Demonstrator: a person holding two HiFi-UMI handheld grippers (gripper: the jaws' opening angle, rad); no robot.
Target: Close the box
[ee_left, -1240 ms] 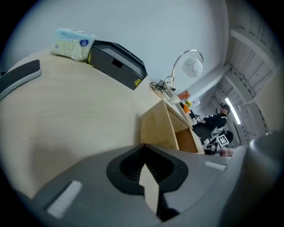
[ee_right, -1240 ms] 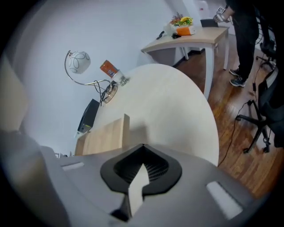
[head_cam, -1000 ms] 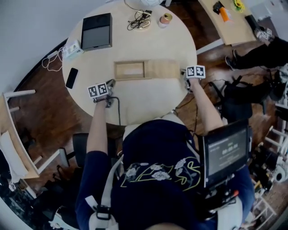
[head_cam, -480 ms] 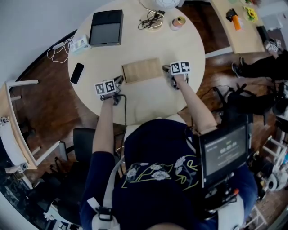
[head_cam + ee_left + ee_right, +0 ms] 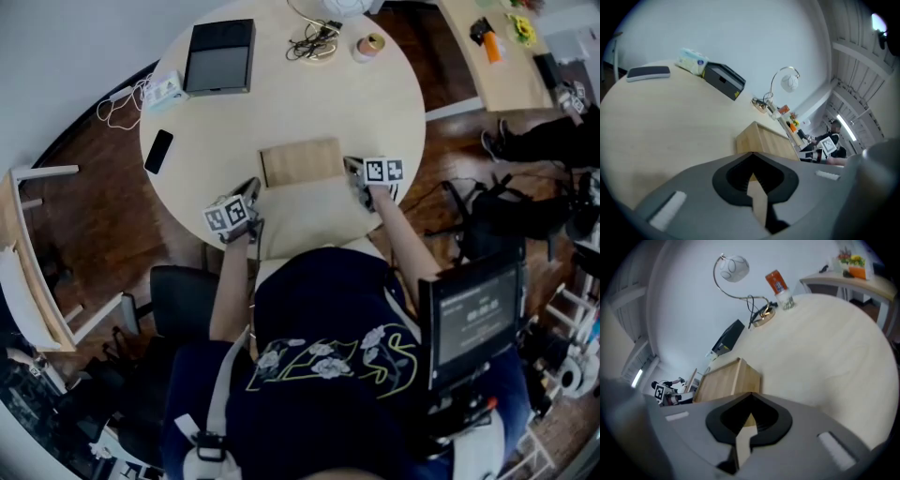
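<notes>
**While both grippers sit clenched and empty, the wooden box lies shut in mid-frame**

As far as my head view shows, the pale rectangular wooden box (image 5: 302, 161) sits just below the middle of the round light worktop (image 5: 309, 94). Its top is one unbroken plank surface with no dark opening. Whether the lid is fully seated at its ends I cannot tell from here.

The left gripper (image 5: 249, 187) is near the box's lower-left corner, apart from it. In the left gripper view its tips (image 5: 752, 153) meet with nothing between them, and the box (image 5: 761, 140) stands beyond. The right gripper (image 5: 352, 169) is just beside the box's right short end. In its own view the tips (image 5: 750, 394) are also pressed together on nothing, pointing at the box's (image 5: 724, 380) near corner.

I judge the box stiff and fairly light. It would take a firm push without damage, but its smooth base would likely skate across this slick worktop if shoved from one side only. If the lid needs a last nudge, I would press on the short end faces, one gripper bracing while the other pushes. Pinching the long walls seems a poor choice, since those flat wooden faces give the tips little to bite on.
</notes>
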